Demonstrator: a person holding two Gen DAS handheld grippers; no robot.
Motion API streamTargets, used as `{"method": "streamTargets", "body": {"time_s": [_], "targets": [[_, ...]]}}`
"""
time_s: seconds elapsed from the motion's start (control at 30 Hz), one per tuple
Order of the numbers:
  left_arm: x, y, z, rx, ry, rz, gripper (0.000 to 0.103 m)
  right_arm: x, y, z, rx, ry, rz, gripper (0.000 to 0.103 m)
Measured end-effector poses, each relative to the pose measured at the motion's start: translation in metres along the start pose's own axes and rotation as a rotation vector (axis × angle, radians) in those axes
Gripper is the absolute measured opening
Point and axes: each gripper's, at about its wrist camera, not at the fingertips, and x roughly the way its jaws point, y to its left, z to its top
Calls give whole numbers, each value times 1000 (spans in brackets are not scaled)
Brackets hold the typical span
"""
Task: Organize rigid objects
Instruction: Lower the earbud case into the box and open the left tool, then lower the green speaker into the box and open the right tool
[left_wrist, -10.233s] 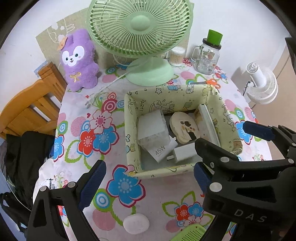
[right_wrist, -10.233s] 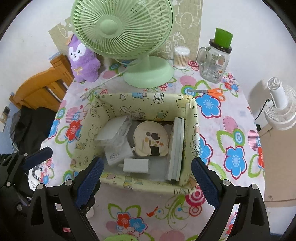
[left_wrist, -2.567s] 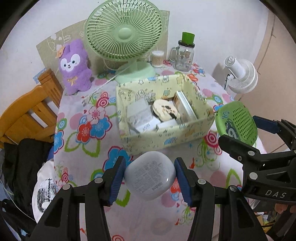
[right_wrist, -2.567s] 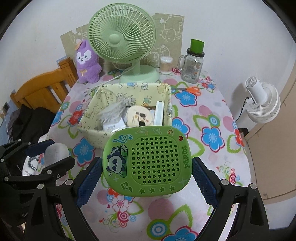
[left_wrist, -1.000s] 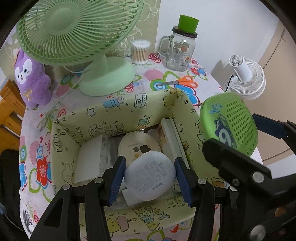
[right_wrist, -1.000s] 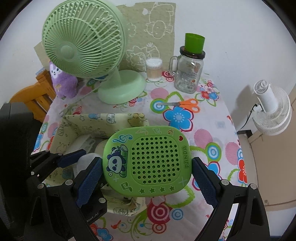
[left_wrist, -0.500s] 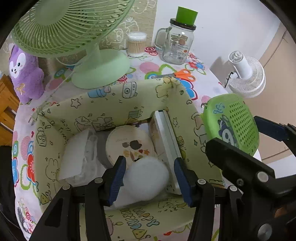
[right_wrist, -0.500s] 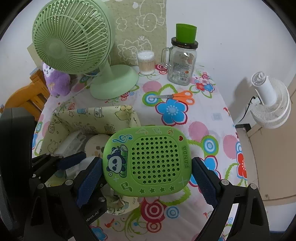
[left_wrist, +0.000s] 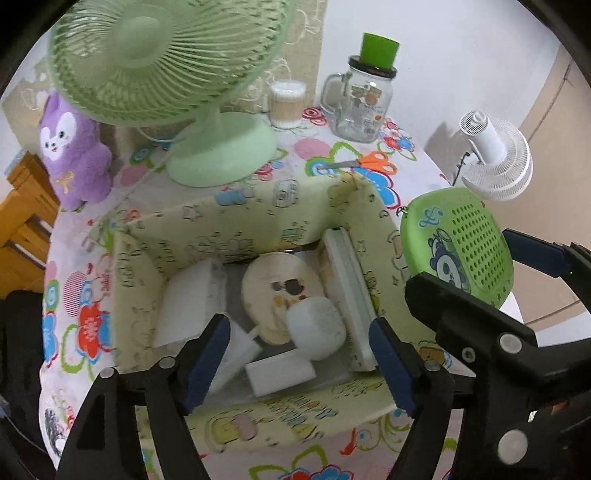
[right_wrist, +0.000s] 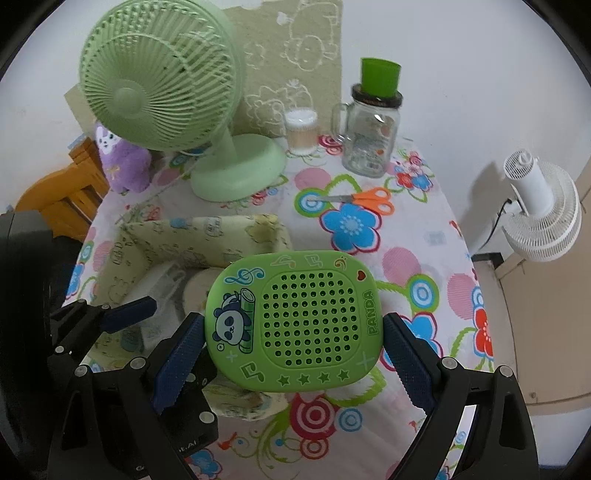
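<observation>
Left gripper (left_wrist: 299, 354) jaws opening above the pale-yellow cartoon-print fabric box (left_wrist: 236, 229), rounded white plastic case (left_wrist: 316, 328) lying free inside it. Right gripper (right_wrist: 293, 345) is gripping the green perforated panda speaker (right_wrist: 295, 325) beside the box.

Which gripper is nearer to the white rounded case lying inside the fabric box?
Left. The left gripper hangs right above the white rounded case, jaws opening around it; the right gripper holds the green panda case beside the fabric box.

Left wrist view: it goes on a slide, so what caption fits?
Left tongs opening above the fabric bin, white rounded case inside, unpinched.
</observation>
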Motion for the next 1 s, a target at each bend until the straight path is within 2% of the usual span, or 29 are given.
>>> {"method": "streamTargets", "body": {"time_s": [0.2,0.37,0.67,1.0], "targets": [[-22,14,-4,5,-18,35,88,-7,21,8,-14,-22,30,95],[-30,27,-7,-10,-25,66,90,-5,39,12,-37,-22,52,95],[-21,43,-7,-23,0,101,92,20,60,16,-62,16,67,95],[-2,44,-4,9,42,130,97,49,64,19,-51,69,68,96]]}}
